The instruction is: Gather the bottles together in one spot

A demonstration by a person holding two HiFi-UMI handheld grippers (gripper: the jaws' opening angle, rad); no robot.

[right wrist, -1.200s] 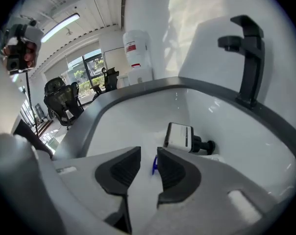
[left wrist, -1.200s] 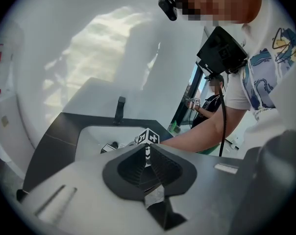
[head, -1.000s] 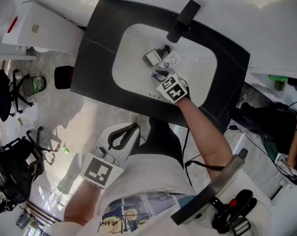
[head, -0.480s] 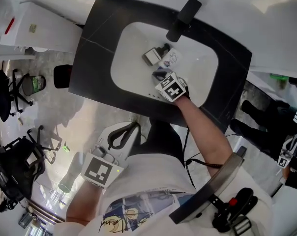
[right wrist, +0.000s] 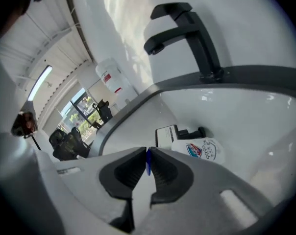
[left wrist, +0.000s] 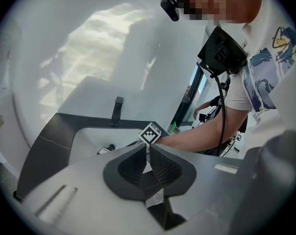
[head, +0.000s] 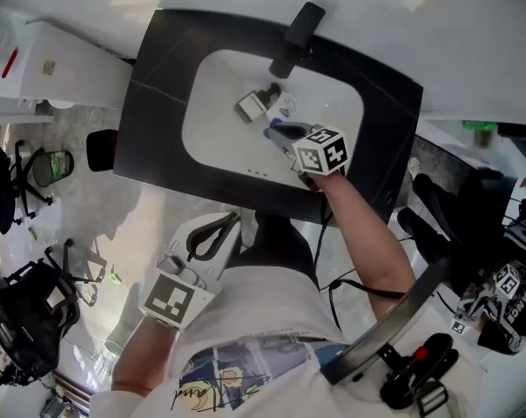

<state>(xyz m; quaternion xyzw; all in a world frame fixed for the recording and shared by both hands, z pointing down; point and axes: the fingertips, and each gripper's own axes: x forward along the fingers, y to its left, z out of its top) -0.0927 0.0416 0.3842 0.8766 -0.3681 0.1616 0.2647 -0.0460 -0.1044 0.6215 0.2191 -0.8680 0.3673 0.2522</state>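
Two white bottles lie touching in the sink point(head: 212, 142), upper centre of the head view: a flat one point(head: 249, 105) with a black cap and a round one point(head: 286, 104) with a red-blue logo. The right claw point(right wrist: 148, 154) pinches a thin blue sliver point(right wrist: 148, 164).

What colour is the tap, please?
Black. The tap shows best in the right gripper view.

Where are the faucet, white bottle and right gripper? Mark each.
faucet point(right wrist: 199, 43): right gripper view, column.
white bottle point(right wrist: 199, 150): right gripper view, label.
right gripper point(right wrist: 146, 150): right gripper view, between fingertips pinching a blue strip point(right wrist: 148, 162).
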